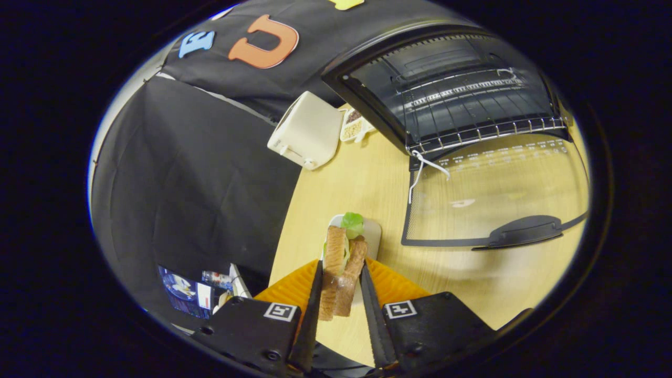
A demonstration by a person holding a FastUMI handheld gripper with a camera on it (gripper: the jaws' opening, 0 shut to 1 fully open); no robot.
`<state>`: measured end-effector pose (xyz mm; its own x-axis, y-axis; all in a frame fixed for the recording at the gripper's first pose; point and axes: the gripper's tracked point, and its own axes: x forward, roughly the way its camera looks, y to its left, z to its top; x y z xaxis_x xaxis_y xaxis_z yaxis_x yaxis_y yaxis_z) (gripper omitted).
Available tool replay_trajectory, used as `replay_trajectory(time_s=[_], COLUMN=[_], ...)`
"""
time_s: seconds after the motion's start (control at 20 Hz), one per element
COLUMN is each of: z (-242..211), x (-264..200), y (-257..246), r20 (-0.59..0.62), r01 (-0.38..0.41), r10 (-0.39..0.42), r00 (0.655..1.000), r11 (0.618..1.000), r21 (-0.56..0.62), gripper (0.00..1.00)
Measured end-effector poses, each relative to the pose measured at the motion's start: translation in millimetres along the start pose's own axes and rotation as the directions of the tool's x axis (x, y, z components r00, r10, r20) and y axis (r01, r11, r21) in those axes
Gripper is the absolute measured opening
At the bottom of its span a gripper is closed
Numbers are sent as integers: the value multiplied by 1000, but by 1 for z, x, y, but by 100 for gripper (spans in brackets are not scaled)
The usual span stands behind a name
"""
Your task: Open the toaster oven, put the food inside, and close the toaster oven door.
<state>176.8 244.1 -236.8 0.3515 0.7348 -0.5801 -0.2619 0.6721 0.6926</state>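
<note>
**Sandwich in the tongs, oven open**

The gripper (340, 291) sits lowest and nearest, its two fingers (314, 299) closed onto a sandwich (342, 268), one finger pressing each bread side. Green lettuce (353, 223) pokes out at the far end. The sandwich hangs over a small white plate (373, 233) on the wooden table (362, 178); whether it touches the plate is hard to tell from this angle. Beyond and to the right stands the oven (451, 89), its glass door (499, 194) folded down flat toward the table, handle (525, 231) nearest the fingers. A wire rack (472, 113) shows inside. Left of the oven sits a white toaster (307, 131), with a small dish (354, 126) of grains between the two.
</note>
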Motion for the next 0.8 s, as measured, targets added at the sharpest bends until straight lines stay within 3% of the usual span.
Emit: replay_trajectory(time_s=[0.15, 0.8], z=[1, 36], x=[-1, -58], y=[3, 58], r20=[19, 196], r01=[-6, -192], r10=[7, 181], r00=[1000, 964], r11=[1000, 981], r21=[-2, 36], gripper=[40, 36])
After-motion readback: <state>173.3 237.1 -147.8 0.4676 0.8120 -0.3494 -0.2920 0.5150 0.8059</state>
